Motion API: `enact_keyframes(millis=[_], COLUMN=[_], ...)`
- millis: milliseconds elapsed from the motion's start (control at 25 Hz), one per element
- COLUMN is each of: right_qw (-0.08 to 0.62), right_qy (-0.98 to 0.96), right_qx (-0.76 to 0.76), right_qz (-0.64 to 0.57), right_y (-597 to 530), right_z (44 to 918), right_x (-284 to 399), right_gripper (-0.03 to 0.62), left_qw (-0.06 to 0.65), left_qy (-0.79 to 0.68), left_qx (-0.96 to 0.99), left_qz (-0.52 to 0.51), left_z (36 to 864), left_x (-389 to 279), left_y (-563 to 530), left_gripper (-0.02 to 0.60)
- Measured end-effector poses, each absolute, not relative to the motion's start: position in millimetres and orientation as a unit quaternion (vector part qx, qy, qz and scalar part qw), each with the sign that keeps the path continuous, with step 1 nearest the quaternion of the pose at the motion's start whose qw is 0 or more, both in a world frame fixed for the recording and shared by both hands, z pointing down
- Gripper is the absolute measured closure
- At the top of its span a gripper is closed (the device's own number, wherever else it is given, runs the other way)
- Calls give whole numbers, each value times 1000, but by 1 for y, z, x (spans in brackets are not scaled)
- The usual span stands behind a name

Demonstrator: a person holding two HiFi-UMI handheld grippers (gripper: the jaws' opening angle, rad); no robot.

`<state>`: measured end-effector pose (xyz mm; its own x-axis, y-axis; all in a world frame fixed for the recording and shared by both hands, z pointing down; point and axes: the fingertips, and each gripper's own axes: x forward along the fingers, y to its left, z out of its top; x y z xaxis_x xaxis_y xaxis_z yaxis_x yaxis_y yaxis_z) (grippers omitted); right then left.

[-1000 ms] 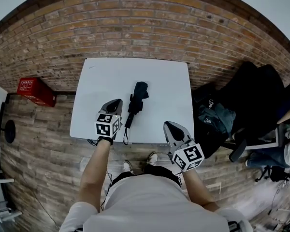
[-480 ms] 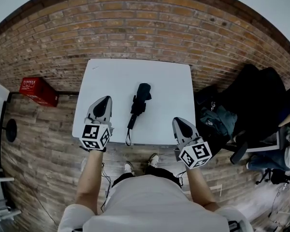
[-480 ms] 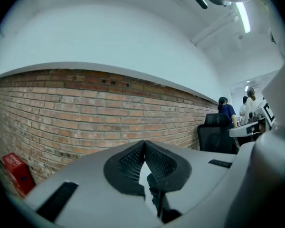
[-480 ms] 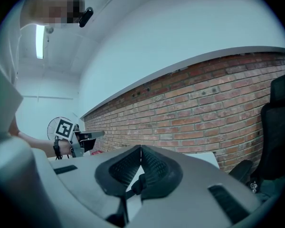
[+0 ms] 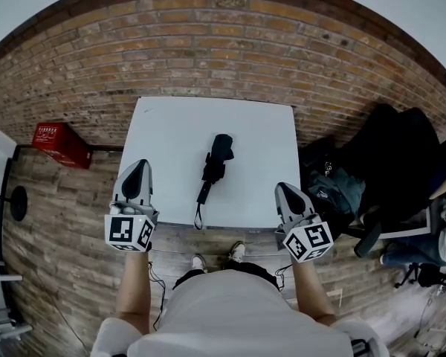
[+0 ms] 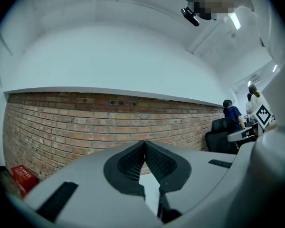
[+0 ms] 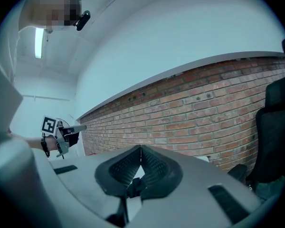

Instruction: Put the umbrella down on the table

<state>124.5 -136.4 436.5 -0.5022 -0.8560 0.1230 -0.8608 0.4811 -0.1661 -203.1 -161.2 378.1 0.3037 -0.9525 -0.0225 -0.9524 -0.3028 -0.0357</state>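
Observation:
A folded black umbrella (image 5: pixel 214 166) lies on the white table (image 5: pixel 171 132), handle and wrist strap toward the near edge. My left gripper (image 5: pixel 136 171) hovers off the table's near left corner, well left of the umbrella. Its jaws meet at the tip (image 6: pixel 144 142) with nothing between them. Off the near right corner, my right gripper (image 5: pixel 285 190) is also apart from the umbrella. Its jaws are shut and empty (image 7: pixel 140 147). In the right gripper view, the left gripper (image 7: pixel 61 134) shows at the left.
A brick wall (image 5: pixel 223 50) runs behind the table. A red crate (image 5: pixel 59 143) sits on the wooden floor at the left. A black chair with dark clothes and bags (image 5: pixel 386 155) stands at the right. People (image 6: pixel 232 112) are in the background in the left gripper view.
My left gripper has drawn back from beside the umbrella's handle, leftward and off the table's near edge. The right gripper has shifted slightly right. The umbrella has not moved on the table.

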Motion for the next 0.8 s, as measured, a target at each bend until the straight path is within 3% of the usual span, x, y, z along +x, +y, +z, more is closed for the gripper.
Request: enact_keyframes(millis=[360,800], right_qw=[9,-7], right_qy=[-846,-820], right_qx=[526,564], right_qz=[89,95], right_y=[-135,-127], right_z=[426,425], right_x=[154,175], right_gripper=[574,574], left_qw=[48,24], left_qy=[631,658], left_qx=[-774,-752], left_qz=[14,1], left_z=[370,397], left_x=[-230,-244], left_y=[-113,-89], left_gripper=[557,557])
